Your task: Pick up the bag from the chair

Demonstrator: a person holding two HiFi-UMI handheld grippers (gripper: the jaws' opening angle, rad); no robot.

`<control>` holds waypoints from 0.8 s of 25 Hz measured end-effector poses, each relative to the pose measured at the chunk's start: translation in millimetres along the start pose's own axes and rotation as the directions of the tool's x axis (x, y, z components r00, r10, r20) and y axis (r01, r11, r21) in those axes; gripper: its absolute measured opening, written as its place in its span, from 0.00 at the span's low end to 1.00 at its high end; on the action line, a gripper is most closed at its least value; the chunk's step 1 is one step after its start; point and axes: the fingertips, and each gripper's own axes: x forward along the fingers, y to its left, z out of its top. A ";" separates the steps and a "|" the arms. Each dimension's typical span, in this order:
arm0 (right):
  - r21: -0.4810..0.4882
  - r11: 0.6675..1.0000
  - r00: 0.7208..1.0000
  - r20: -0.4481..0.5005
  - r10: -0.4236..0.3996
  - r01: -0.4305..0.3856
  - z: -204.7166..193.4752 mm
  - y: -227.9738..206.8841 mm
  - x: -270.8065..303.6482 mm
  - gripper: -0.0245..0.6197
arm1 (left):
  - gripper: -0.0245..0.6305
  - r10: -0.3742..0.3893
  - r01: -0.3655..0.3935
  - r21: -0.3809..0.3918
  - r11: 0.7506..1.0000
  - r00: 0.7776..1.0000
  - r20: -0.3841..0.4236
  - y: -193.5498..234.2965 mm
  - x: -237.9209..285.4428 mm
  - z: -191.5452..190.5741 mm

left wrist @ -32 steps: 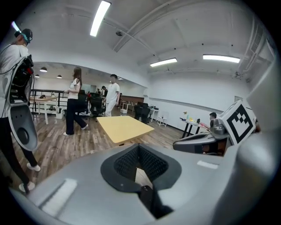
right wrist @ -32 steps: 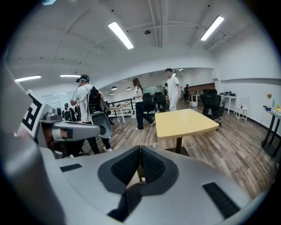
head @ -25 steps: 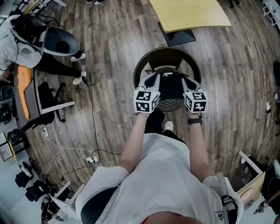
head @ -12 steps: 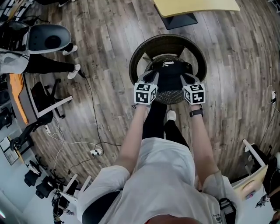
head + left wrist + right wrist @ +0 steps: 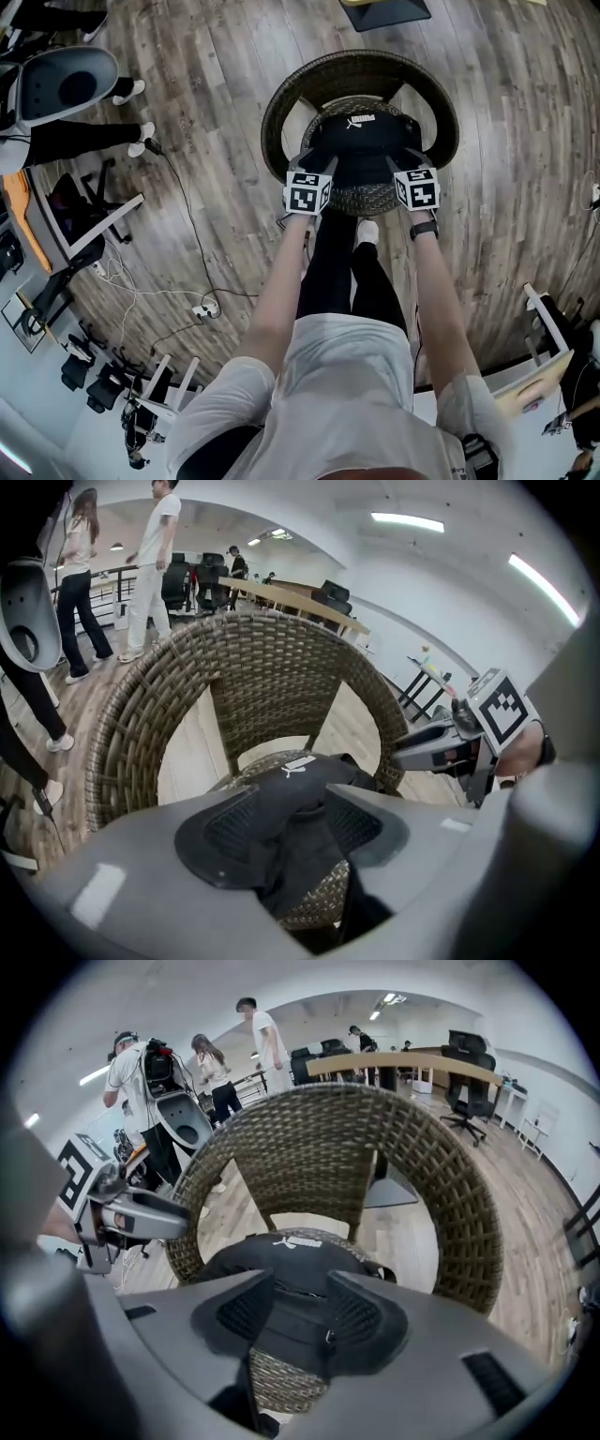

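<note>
You are standing over a round wicker chair (image 5: 298,92) on a wooden floor (image 5: 216,187), and a black bag (image 5: 364,150) is lying on its seat. You are holding the left gripper (image 5: 317,159) at the bag's left edge and the right gripper (image 5: 403,159) at its right edge, both pointing steeply down.

The head view is giving the layout from above. Both your arms are reaching forward, a watch (image 5: 423,228) is sitting on your right wrist, and a white shoe (image 5: 367,232) is standing just in front of the chair. It is not showing how the jaws stand, because the marker cubes are covering them.

The left gripper view is filling that in. The jaws have just been opening and are standing partly apart. The bag's black fabric is lying in the gap between the pads (image 5: 234,822) rather than being squeezed by them. This view is also showing the white logo (image 5: 298,764) on top of the bag, the woven chair back rising behind it, and people (image 5: 150,564) standing at the far left.

The right gripper view is showing the same on its side. Its jaws have just been opening and are partly apart, with the bag's zipped edge sitting loose between them and the left gripper off to the left.
</note>
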 end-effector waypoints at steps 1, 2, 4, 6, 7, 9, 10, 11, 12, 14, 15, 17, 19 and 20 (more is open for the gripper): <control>0.002 1.000 1.000 -0.013 -0.013 0.013 -5.8 -6.1 7.7 0.29 | 0.35 0.001 -0.001 -0.003 1.000 1.000 -0.018 3.2 8.6 -7.3; 0.004 1.000 0.999 -0.025 -0.024 0.025 -11.7 -12.0 14.9 0.28 | 0.37 0.005 -0.006 -0.011 1.000 0.999 -0.034 6.9 16.1 -14.6; 0.005 1.000 0.998 -0.052 -0.030 0.031 -21.1 -21.4 30.1 0.29 | 0.40 0.022 -0.024 -0.032 0.999 0.998 -0.055 17.5 28.8 -25.4; 0.001 0.999 0.996 -0.078 -0.032 0.032 -28.0 -29.2 44.5 0.33 | 0.44 0.029 -0.032 -0.040 0.999 0.997 -0.073 27.7 40.3 -33.0; 0.000 0.999 0.995 -0.089 -0.034 0.034 -31.4 -32.8 50.6 0.33 | 0.49 0.024 -0.027 -0.034 0.999 0.996 -0.089 30.9 45.9 -37.7; 0.008 0.999 0.993 -0.111 -0.032 0.033 -40.0 -38.4 61.3 0.36 | 0.59 0.015 -0.017 -0.013 1.000 0.991 -0.134 34.6 56.2 -51.2; 0.011 0.999 0.992 -0.124 -0.029 0.030 -45.3 -40.9 66.1 0.37 | 0.64 0.014 -0.016 -0.009 1.000 0.988 -0.153 35.9 60.5 -58.6; 0.010 1.000 0.990 -0.137 -0.027 0.029 -50.4 -43.8 71.0 0.39 | 0.66 0.014 -0.016 -0.013 1.000 0.987 -0.163 37.6 65.0 -64.8; 0.007 1.000 0.988 -0.150 -0.027 0.028 -54.7 -47.2 76.2 0.41 | 0.69 0.014 -0.019 -0.027 0.999 0.986 -0.167 40.2 69.9 -69.4; 0.011 0.999 0.986 -0.164 -0.031 0.033 -60.0 -53.6 87.3 0.47 | 0.71 0.013 -0.026 -0.070 0.997 0.985 -0.172 46.9 80.2 -75.8; 0.021 0.999 0.986 -0.162 -0.034 0.038 -61.4 -55.7 92.5 0.50 | 0.72 0.009 -0.026 -0.093 0.995 0.984 -0.177 49.7 84.7 -78.6; 0.039 0.998 0.988 -0.149 -0.035 0.042 -64.8 -57.7 100.7 0.52 | 0.73 -0.006 -0.018 -0.127 0.992 0.982 -0.188 51.8 92.1 -84.6; 0.056 0.998 0.989 -0.146 -0.018 0.026 -70.8 -61.4 107.6 0.56 | 0.73 -0.028 -0.003 -0.161 0.987 0.981 -0.190 51.0 100.3 -88.6; 0.075 0.997 0.989 -0.148 -0.003 0.015 -73.6 -64.3 110.9 0.58 | 0.73 -0.037 0.003 -0.182 0.983 0.982 -0.186 51.4 105.3 -89.2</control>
